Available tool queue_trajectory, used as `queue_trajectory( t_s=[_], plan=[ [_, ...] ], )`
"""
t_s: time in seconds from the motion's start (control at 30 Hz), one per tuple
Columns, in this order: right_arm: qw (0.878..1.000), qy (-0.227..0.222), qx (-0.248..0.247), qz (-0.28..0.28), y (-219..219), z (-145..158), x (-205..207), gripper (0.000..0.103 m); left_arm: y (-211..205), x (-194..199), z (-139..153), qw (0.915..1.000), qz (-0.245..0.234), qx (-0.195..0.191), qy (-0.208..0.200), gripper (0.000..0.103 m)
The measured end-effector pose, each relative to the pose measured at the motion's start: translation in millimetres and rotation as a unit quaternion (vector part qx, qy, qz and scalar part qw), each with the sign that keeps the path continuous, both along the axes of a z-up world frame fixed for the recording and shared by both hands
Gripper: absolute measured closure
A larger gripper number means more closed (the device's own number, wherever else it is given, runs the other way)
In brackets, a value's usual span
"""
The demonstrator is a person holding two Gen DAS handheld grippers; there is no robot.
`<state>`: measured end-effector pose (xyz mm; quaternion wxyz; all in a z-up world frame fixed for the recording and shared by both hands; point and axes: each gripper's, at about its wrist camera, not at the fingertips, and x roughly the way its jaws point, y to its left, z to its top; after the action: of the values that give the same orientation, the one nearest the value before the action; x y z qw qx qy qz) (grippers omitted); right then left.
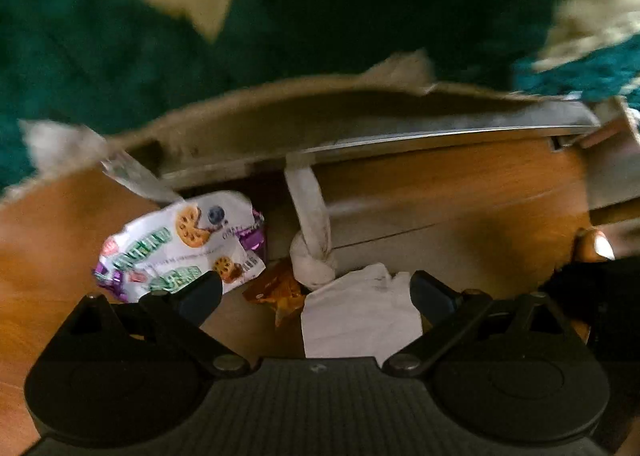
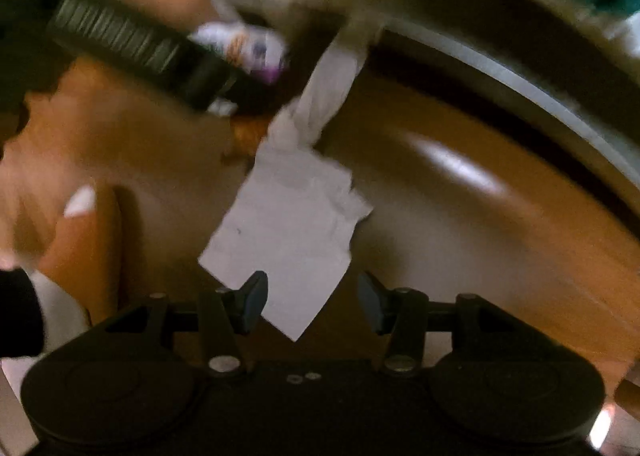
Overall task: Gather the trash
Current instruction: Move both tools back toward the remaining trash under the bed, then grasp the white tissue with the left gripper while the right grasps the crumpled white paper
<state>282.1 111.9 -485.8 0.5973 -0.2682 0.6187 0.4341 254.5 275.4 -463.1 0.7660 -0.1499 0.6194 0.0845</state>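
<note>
A crumpled cookie wrapper, white, purple and green, lies on a brown surface. A small orange wrapper is to its right, then a white paper sheet. My left gripper is open. The sheet and the orange wrapper sit between its fingers, and its left fingertip overlaps the cookie wrapper. In the right wrist view my right gripper is open, with the near corner of the white sheet between its fingers. The blurred cookie wrapper and orange wrapper lie beyond.
A knotted white strap hangs down to the trash from a metal bar. Behind lies a teal and beige rug. The left gripper's black body crosses the right view's upper left. A person's finger is at the left.
</note>
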Motion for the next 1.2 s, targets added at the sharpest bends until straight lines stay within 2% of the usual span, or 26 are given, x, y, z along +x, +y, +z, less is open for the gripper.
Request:
queue_trajectory(
  t_s=[0.27,0.4,0.57,0.63,0.7,0.83,0.9,0.93,1.0,1.1,1.2],
  plan=[
    [0.998,-0.013,-0.012,0.068,13.6,-47.3,-24.6,0.053,3.3,24.6,-57.2,0.9998,0.000,-0.010,0.018,0.012],
    [0.995,-0.026,-0.012,0.096,21.6,-64.4,-35.7,0.053,1.0,33.4,-81.3,0.9992,-0.010,-0.008,0.037,0.028],
    [0.991,-0.043,-0.030,0.123,29.0,-77.2,-45.0,0.053,-4.4,43.3,-99.5,0.9986,-0.015,-0.006,0.051,0.031],
    [0.989,-0.048,-0.034,0.139,29.9,-82.2,-49.3,0.051,-3.4,48.1,-106.6,0.9981,-0.007,-0.012,0.060,0.044],
    [0.986,-0.060,-0.028,0.154,30.0,-82.2,-55.1,0.051,-1.5,51.0,-112.2,0.9975,0.002,-0.018,0.068,0.047],
    [0.979,-0.087,-0.030,0.183,27.4,-82.1,-65.2,0.054,3.5,52.8,-122.3,0.9968,0.001,-0.021,0.077,0.069],
    [0.975,-0.099,-0.029,0.195,25.8,-82.9,-70.0,0.058,4.2,53.2,-124.8,0.9966,0.003,-0.026,0.079,0.071],
    [0.973,-0.106,-0.029,0.201,25.1,-82.4,-71.8,0.064,3.7,53.3,-125.5,0.9967,0.002,-0.026,0.077,0.073],
    [0.974,-0.106,-0.026,0.201,26.2,-80.8,-72.7,0.103,3.4,53.3,-125.5,0.9968,-0.002,-0.024,0.076,0.079],
    [0.978,-0.082,-0.037,0.186,25.7,-80.5,-64.4,0.103,4.0,49.8,-126.3,0.9966,0.000,-0.031,0.076,0.082],
    [0.985,-0.083,-0.035,0.147,17.8,-69.9,-50.6,0.103,3.6,49.7,-114.7,0.9968,0.003,-0.042,0.069,0.084]
  ],
)
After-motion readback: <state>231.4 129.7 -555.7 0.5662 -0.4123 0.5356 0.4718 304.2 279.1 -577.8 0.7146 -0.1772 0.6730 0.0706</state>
